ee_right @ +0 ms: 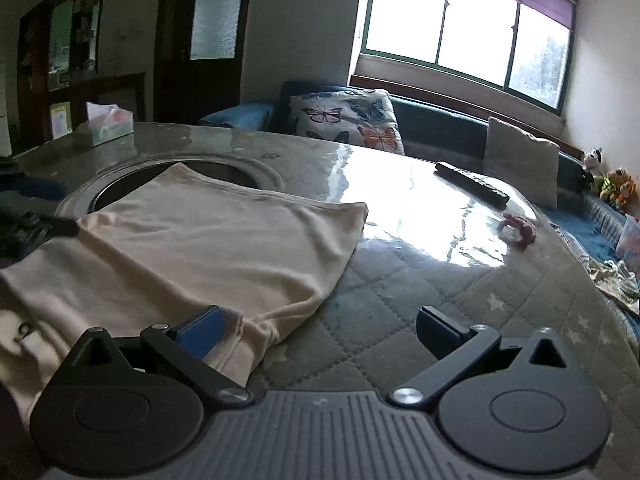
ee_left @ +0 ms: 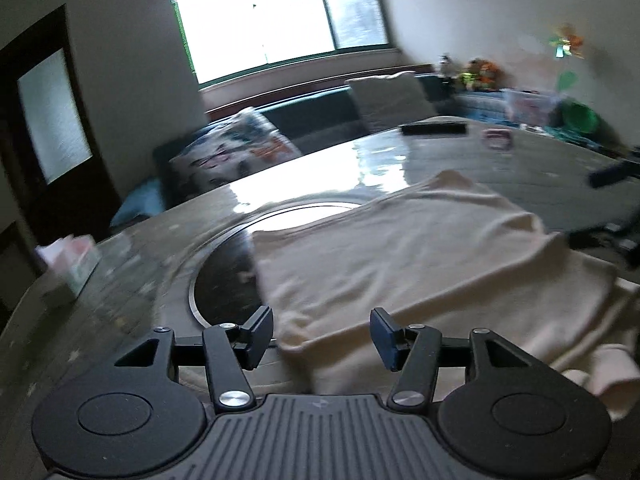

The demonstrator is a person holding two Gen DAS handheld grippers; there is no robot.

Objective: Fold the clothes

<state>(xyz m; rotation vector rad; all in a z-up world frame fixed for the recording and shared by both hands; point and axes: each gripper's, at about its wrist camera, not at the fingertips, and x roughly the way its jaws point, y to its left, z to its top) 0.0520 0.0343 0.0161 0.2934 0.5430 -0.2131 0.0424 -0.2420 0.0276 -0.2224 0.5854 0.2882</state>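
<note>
the left gripper hangs with fingers spread, empty, over the near edge of the cream folded cotton garment ahead of it. the right gripper gapes wide, its left finger over the garment's hem, quilted grey table cover under its right.

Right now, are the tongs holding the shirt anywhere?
No. Both the left tongs and the right tongs are open above the cream shirt, gripping nothing.

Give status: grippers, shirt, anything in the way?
Left gripper open, empty, at shirt edge. Right gripper open, empty, over shirt corner. Shirt partly folded on table. Remote clear.
</note>
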